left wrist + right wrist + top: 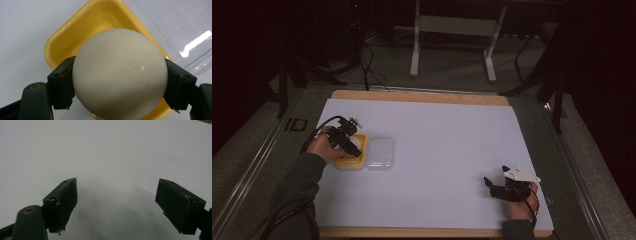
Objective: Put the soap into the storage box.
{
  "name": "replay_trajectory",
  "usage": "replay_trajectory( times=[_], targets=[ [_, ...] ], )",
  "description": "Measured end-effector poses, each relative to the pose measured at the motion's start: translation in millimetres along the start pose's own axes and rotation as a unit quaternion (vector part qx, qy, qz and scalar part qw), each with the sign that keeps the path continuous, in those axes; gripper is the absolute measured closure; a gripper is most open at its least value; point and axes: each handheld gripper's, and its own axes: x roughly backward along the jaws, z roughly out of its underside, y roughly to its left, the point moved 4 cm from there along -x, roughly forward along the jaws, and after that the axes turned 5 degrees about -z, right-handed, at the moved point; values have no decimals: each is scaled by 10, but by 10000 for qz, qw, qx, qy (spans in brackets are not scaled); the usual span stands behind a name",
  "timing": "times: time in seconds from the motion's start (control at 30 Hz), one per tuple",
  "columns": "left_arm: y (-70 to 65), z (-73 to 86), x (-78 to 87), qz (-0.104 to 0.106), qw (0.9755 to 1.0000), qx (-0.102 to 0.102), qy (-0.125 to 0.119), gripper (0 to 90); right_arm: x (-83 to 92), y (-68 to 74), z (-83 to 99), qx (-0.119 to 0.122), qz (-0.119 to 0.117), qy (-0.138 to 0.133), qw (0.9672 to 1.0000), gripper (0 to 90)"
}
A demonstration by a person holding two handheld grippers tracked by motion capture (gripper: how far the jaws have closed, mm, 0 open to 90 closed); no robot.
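Observation:
A cream-white ball (120,75) sits between the black jaws of my left gripper (119,82), which is shut on it just above a yellow square container (75,32). In the high view the left gripper (353,145) hangs over that yellow container (348,163) at the table's left, with the ball (356,143) at its tip. A clear plastic lid (381,152) lies flat right beside the container; its glossy edge (192,47) is close by in the left gripper view. My right gripper (490,186) rests low at the front right, open, jaws wide apart over bare white surface (117,207).
A white sheet (442,150) covers the wooden table (422,95). Beyond the far edge stand a white metal frame (452,30) and cables on a dark floor. Metal rails run along both table sides.

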Motion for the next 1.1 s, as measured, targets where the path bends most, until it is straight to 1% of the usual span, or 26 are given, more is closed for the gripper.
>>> replay_trajectory(
  times=[0.03,0.13,0.17,0.2,0.23,0.27,0.3,0.37,0.43,0.47,0.5,0.53,0.8,0.87,0.9,1.0,1.1],
  targets=[
    [13,9,-7,57,10000,10,-21,240,0,0,0,0,0,-2,10000,178],
    [19,12,-19,89,9999,22,-43,240,1,0,0,-2,-2,-2,10000,178],
    [17,12,-31,63,10000,-55,-32,240,2,-1,0,-1,-3,-1,10000,178],
    [17,12,-31,63,10000,-55,-32,240,2,-1,0,-1,-3,-1,10000,178],
    [7,10,-37,60,9998,-167,-59,240,1,-2,0,-4,-5,-1,10000,178],
    [7,10,-37,60,9998,-167,-59,240,1,-2,0,-4,-5,-1,10000,178],
    [-5,8,-40,64,9994,-297,-136,239,1,-2,0,-6,-7,-1,10000,178],
    [-7,10,-47,89,9993,-335,-117,240,2,-1,0,-3,-6,-4,10000,178],
    [-3,12,-57,47,9991,-400,-104,240,2,-1,0,-3,-4,-3,10000,178],
    [-3,12,-57,47,9991,-400,-104,240,2,-1,0,-3,-4,-3,10000,178],
    [-6,17,-65,103,9989,-444,-126,240,3,-1,0,-2,-3,-4,10000,178],
    [-7,21,-67,104,9987,-483,-121,239,3,-1,0,-2,-2,-7,10000,178],
    [-11,36,-97,125,9980,-575,-219,239,2,-1,0,0,1,-8,10000,178],
    [-14,38,-97,108,9974,-668,-242,239,3,-1,0,1,3,-8,10000,178],
    [-14,38,-97,108,9974,-668,-242,239,3,-1,0,0,4,-10,10000,178],
    [-16,40,-96,106,9967,-755,-260,239,3,0,0,0,6,-8,10000,178],
    [-7,45,-106,163,9968,-733,-282,239,3,0,0,0,9,-7,10000,178]
  ],
)
